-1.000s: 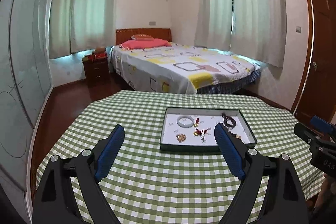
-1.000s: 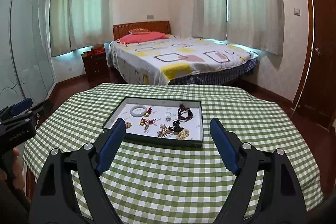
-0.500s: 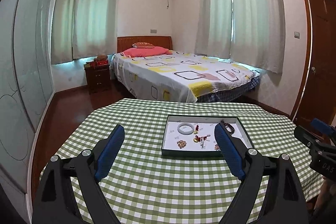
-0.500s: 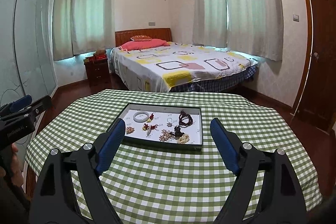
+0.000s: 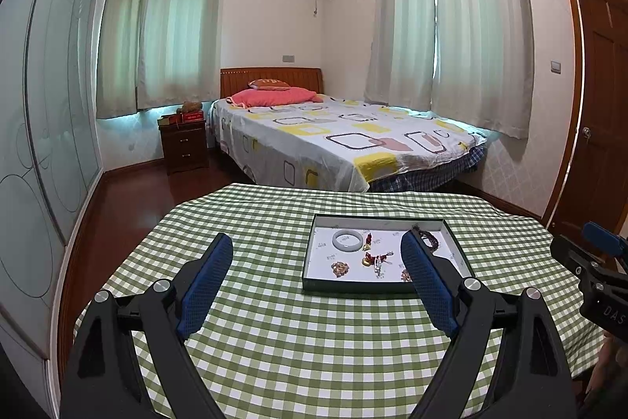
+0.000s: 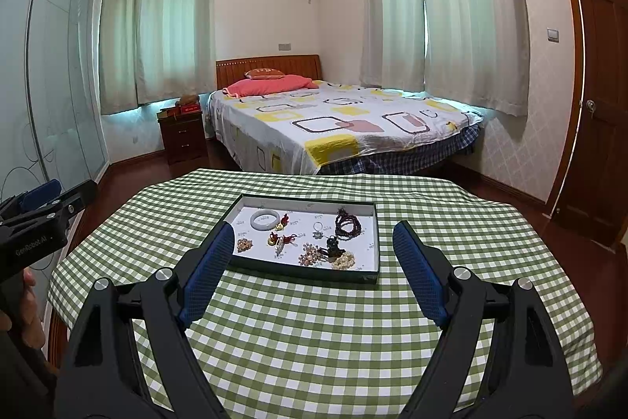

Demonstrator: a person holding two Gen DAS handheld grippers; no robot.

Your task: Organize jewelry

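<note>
A shallow dark-rimmed tray (image 6: 376, 238) with a white floor sits on the green checked table (image 6: 314, 321); it also shows in the left wrist view (image 5: 455, 242). In it lie a pale jade bangle (image 6: 266, 219), a dark bead bracelet (image 6: 347, 225), a silver ring (image 6: 317, 227), red-and-gold charms (image 6: 280, 239) and pearl clusters (image 6: 342, 260). My left gripper (image 5: 316, 254) is open and empty, above the table left of the tray. My right gripper (image 6: 310, 242) is open and empty, held short of the tray's near edge.
The round table's edge drops off on all sides. Beyond it stand a bed (image 6: 333, 124), a nightstand (image 6: 182, 136), a glass wardrobe (image 5: 47, 144) at left and a wooden door (image 6: 600, 85) at right. The other gripper shows at each view's side.
Both grippers have drawn back and tilted up from the table. The tray now looks smaller and farther away. Both stay open and empty.
</note>
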